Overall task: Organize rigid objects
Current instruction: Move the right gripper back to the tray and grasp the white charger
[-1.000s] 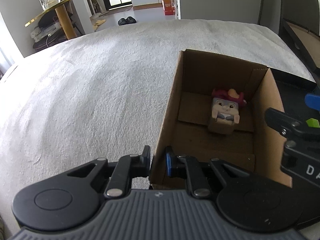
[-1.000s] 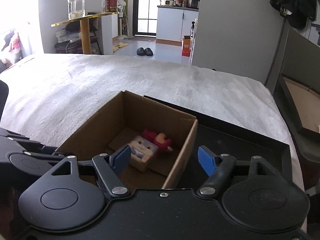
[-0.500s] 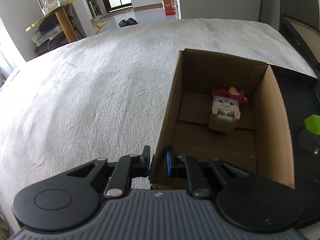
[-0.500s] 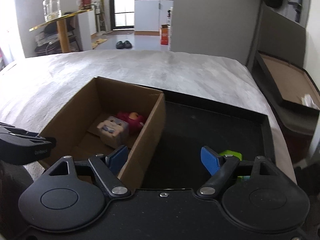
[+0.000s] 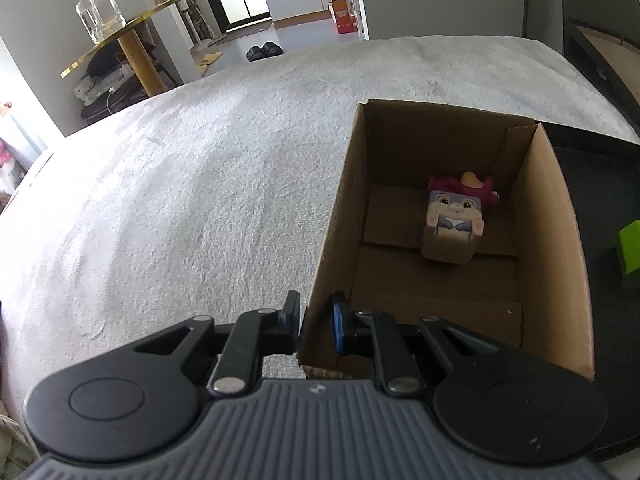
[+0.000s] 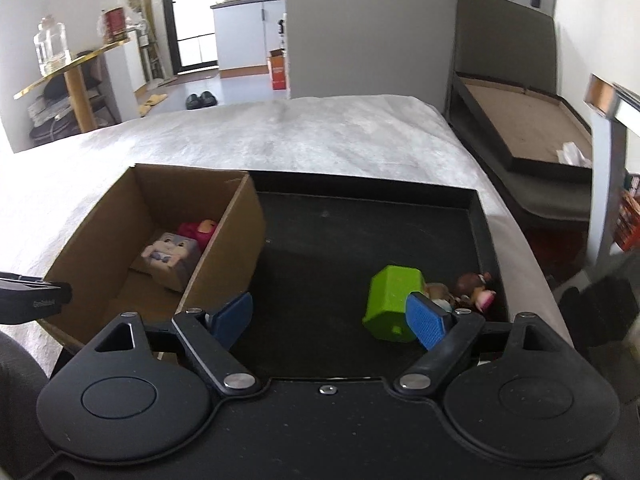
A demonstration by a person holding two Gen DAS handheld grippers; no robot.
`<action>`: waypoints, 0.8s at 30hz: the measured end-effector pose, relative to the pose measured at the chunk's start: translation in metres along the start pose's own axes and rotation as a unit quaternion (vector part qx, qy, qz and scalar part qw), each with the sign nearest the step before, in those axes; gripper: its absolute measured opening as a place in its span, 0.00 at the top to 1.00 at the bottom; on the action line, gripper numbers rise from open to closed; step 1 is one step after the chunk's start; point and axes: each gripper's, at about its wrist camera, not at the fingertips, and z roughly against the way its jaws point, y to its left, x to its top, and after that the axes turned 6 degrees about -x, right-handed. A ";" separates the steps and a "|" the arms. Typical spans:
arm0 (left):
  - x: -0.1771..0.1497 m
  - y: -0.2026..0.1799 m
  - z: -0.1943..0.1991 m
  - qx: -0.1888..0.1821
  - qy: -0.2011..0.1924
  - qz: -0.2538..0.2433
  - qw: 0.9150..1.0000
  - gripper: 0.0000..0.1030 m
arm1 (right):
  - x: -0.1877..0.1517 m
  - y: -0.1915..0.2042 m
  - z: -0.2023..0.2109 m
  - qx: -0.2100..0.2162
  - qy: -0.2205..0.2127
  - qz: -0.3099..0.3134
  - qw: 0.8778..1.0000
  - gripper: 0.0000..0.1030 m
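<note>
An open cardboard box [image 5: 348, 184] [image 6: 228, 248] stands on a white cover beside a black tray [image 6: 360, 232]. Inside it lie a square bunny-faced toy [image 5: 452, 220] [image 6: 172, 256] and a magenta figure [image 5: 480, 186] [image 6: 196, 230] behind it. My left gripper [image 5: 316, 322] is shut on the box's near left wall. In the right wrist view my right gripper [image 6: 330, 320] hangs over the tray with its jaws opening and nothing between them. A green block [image 6: 394, 300] [image 5: 630, 246] lies just beyond the right finger, next to small dolls [image 6: 476, 286].
The white cover [image 5: 180, 208] spreads to the left and far side. A gold-topped side table [image 5: 132, 36] with a glass jar stands beyond it. A dark framed board [image 6: 520, 128] leans at the right. Slippers [image 6: 202, 99] lie on the floor.
My right gripper has swung right from above the box to above the tray, and its jaws have widened. The green block and dolls have come into its view. The left gripper kept still.
</note>
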 end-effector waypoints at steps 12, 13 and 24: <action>-0.002 -0.013 -0.002 0.026 -0.002 -0.038 0.999 0.85 | -0.024 -0.033 -0.013 -0.026 -0.001 -0.053 0.998 0.15; -0.002 -0.014 -0.002 0.028 -0.002 -0.041 0.999 0.85 | -0.026 -0.035 -0.015 -0.028 0.000 -0.058 0.998 0.15; -0.003 -0.022 -0.004 0.045 -0.002 -0.069 0.997 0.84 | -0.044 -0.057 -0.036 -0.073 0.020 -0.084 0.994 0.19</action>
